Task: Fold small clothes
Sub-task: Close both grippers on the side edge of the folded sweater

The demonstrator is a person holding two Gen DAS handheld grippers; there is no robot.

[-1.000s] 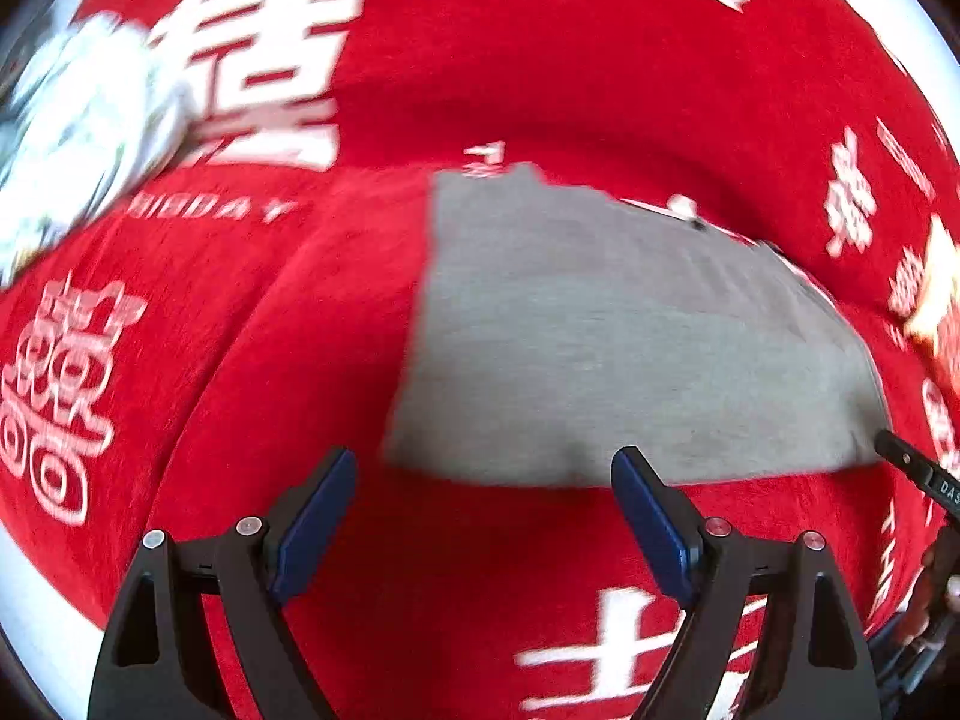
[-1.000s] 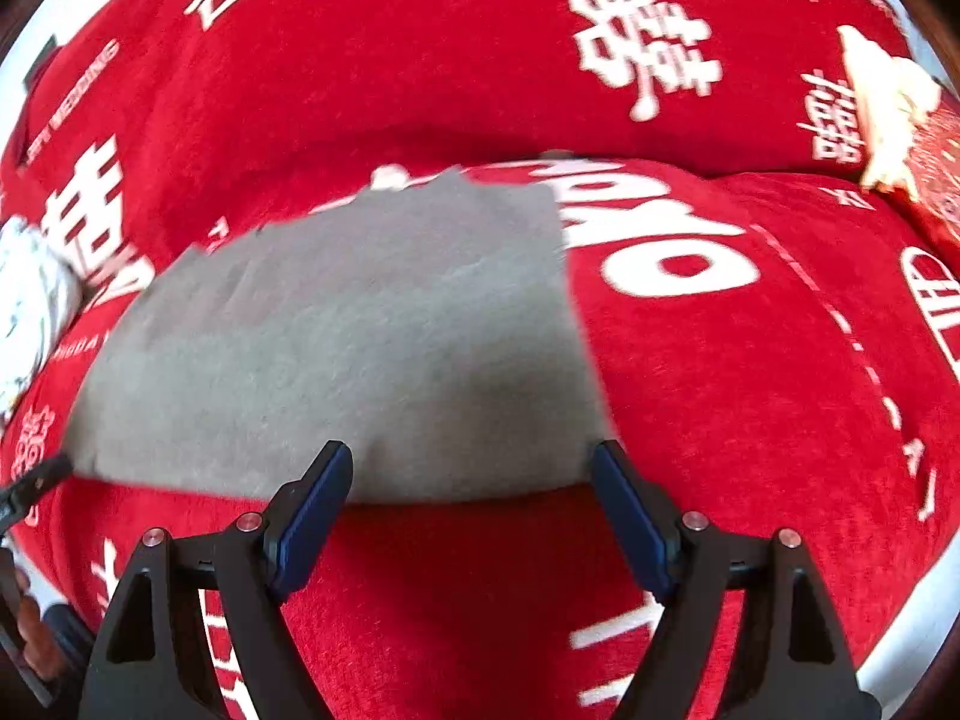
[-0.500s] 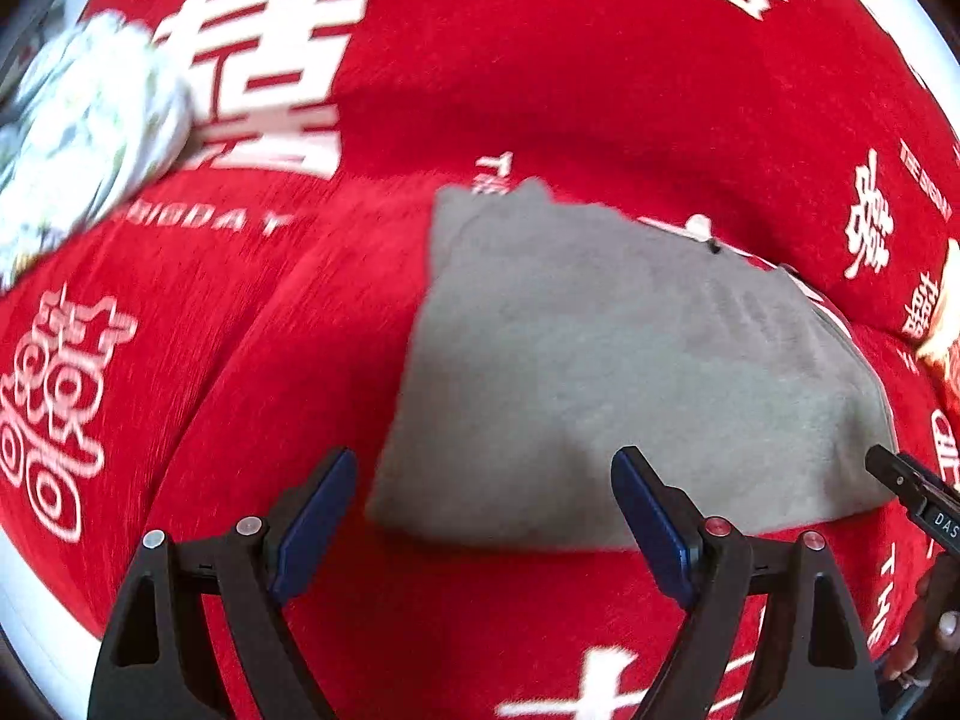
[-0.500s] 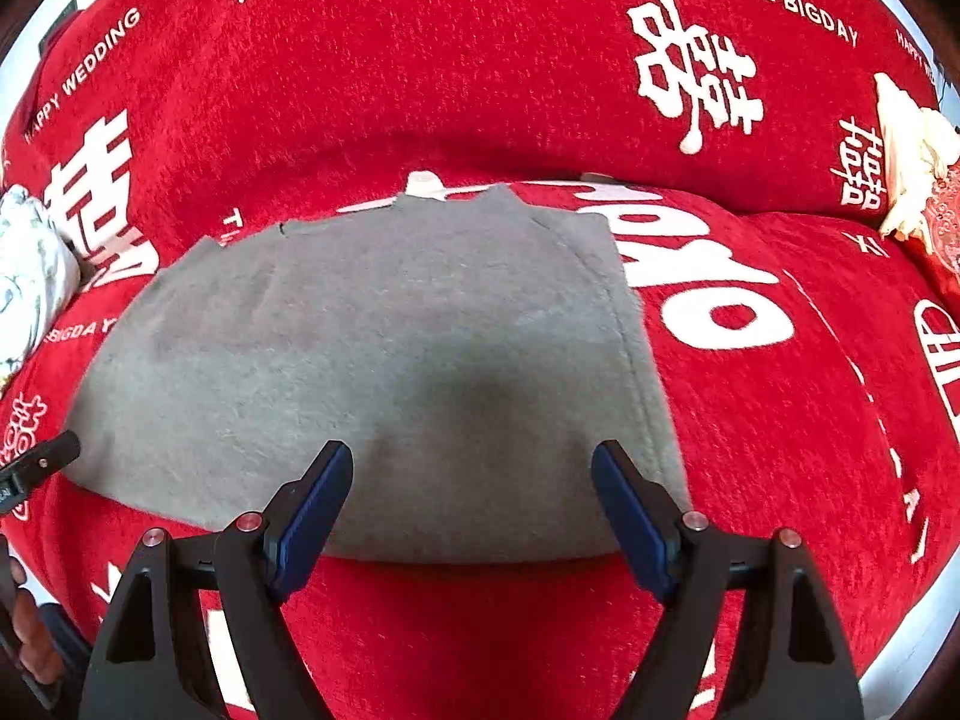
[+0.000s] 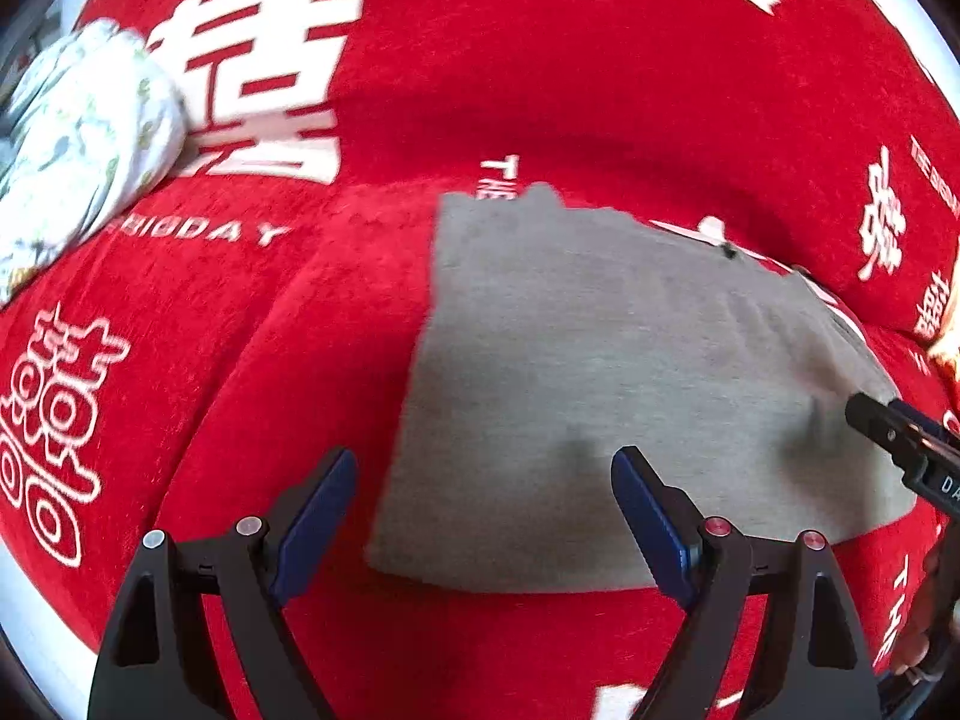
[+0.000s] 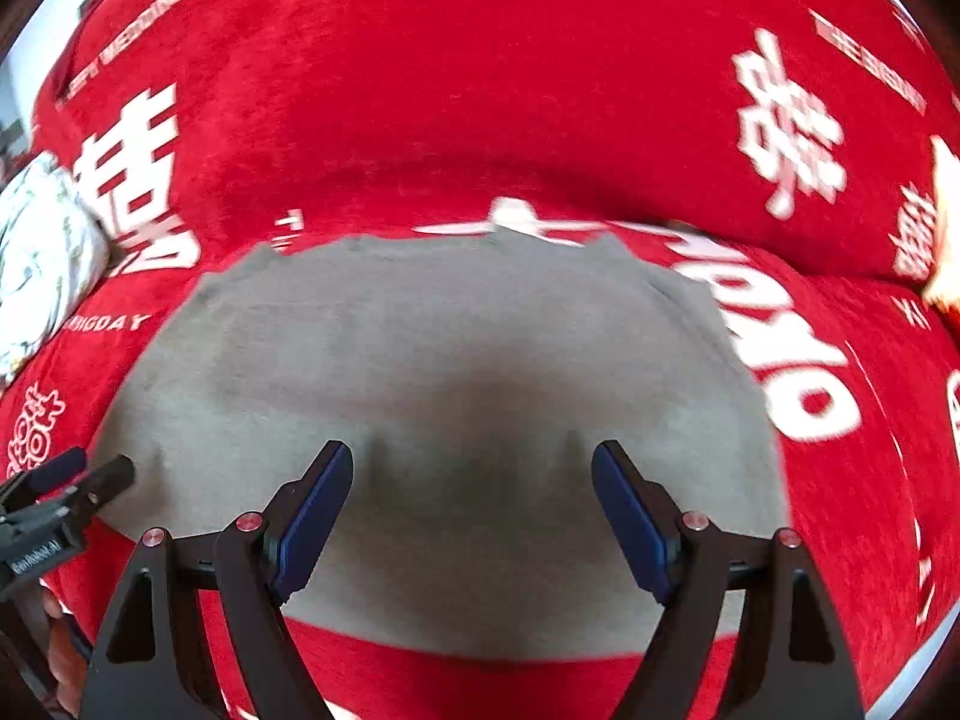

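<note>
Under your grippers the grey garment (image 6: 444,360) is soft, matt knit cloth with a faintly fuzzy face. The red cover (image 5: 600,90) beneath it looks like plush, napped fabric with flat white printed lettering. The bundle (image 5: 78,138) at far left is thin, smooth printed cloth.

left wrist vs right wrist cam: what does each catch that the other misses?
Left wrist only: the right gripper poking in at the right edge, over the grey garment's right side.

Right wrist only: the left gripper at the left edge, and the garment's right border against large white lettering.

Both: grey garment flat on the red printed cover, a white patterned cloth far left, open empty jaws.
</note>
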